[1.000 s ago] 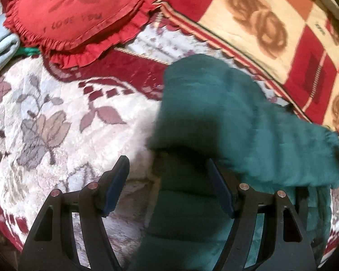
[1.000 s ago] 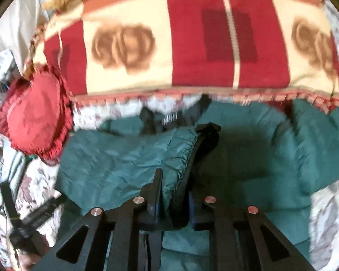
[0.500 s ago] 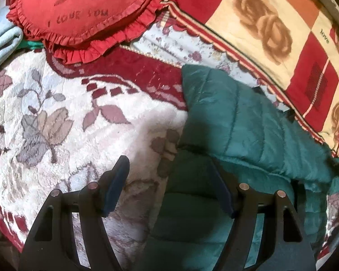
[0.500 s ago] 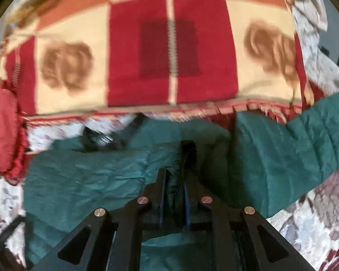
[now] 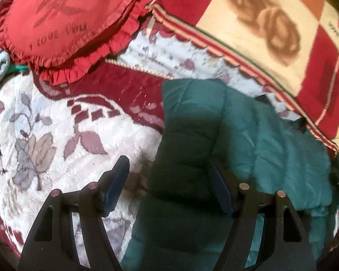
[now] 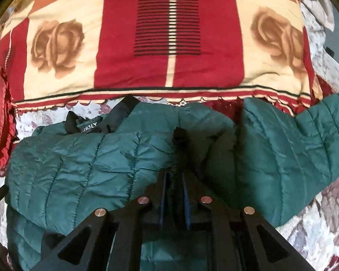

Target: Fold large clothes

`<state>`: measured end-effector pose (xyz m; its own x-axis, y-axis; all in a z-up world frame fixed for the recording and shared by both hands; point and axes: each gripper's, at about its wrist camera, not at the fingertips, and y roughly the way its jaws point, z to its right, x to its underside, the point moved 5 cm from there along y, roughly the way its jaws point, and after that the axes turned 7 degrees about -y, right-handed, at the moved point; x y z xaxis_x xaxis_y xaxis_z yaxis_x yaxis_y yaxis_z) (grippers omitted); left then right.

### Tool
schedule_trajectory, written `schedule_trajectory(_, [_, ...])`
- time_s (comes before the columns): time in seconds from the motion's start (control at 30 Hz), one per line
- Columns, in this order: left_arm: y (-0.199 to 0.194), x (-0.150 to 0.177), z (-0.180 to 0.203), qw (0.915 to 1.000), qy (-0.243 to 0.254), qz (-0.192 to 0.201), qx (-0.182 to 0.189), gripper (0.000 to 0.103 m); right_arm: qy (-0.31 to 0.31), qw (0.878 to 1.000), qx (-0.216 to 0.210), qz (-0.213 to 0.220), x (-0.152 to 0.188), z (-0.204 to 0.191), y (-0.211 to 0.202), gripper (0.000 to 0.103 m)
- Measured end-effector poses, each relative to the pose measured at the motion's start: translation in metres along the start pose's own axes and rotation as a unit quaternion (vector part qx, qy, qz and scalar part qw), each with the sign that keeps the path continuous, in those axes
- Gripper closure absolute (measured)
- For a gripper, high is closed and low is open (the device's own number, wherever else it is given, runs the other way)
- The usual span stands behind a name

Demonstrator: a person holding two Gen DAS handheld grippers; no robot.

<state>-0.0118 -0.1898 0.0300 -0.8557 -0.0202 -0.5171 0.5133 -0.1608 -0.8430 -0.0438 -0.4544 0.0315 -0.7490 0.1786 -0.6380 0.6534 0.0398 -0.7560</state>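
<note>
Right tool point(image 6: 174, 181) pinching dark cuff edge of one green quilted jacket point(image 6: 79, 164) spread beneath it on bed. Left tool point(image 5: 167, 180) spread wide, empty, jacket's folded sleeve point(image 5: 214, 117) ahead. One red heart cushion point(image 5: 67, 20) far left.

Dark green quilted puffer jacket point(image 6: 83, 162), crumpled, partly folded on floral bedspread, sleeve stretched right, black collar label showing

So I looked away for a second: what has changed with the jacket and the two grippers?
The right gripper carried the green jacket sleeve's dark cuff down across the body, staying clamped on it. The left gripper stayed open, holding nothing.
</note>
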Motion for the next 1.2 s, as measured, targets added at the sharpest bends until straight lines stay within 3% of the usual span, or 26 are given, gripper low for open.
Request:
schedule_trajectory(0.2, [0.012, 0.007, -0.009, 0.9996, -0.02, -0.01, 0.016, 0.029, -0.016, 0.999, 0.037, -0.02, -0.002, -0.002, 0.025, 0.091])
schedule_trajectory(0.43, [0.013, 0.008, -0.008, 0.9998, -0.018, -0.003, 0.012, 0.025, 0.001, 0.999, 0.012, -0.03, 0.01, 0.002, 0.01, 0.09])
schedule_trajectory(0.5, [0.009, 0.008, -0.006, 0.9999, -0.013, 0.001, 0.009, 0.025, 0.01, 1.0, 0.005, -0.024, 0.01, 0.003, -0.004, 0.07])
schedule_trajectory(0.53, [0.005, 0.008, -0.005, 0.9999, -0.008, 0.004, 0.007, 0.025, 0.022, 1.0, -0.003, -0.014, 0.01, 0.004, -0.012, 0.039])
schedule_trajectory(0.57, [0.002, 0.008, -0.004, 1.0, -0.004, 0.006, 0.006, 0.025, 0.037, 0.999, -0.011, 0.0, 0.01, 0.006, -0.021, 0.018])
schedule_trajectory(0.7, [-0.015, 0.006, 0.002, 0.9997, 0.007, 0.017, 0.016, 0.025, 0.03, 0.999, -0.024, 0.02, 0.004, -0.007, -0.042, 0.018])
schedule_trajectory(0.9, [-0.036, -0.005, 0.019, 0.9984, 0.025, 0.045, 0.025, 0.025, -0.031, 0.997, -0.072, 0.021, -0.002, -0.061, -0.045, 0.021])
schedule_trajectory(1.07, [-0.026, -0.007, 0.032, 0.9982, 0.036, 0.043, 0.021, 0.025, -0.082, 0.993, -0.083, 0.022, -0.004, -0.102, -0.027, 0.035])
schedule_trajectory(1.2, [-0.008, -0.006, 0.037, 0.9986, 0.043, 0.028, 0.012, 0.025, -0.094, 0.992, -0.078, 0.017, -0.006, -0.114, -0.008, 0.036])
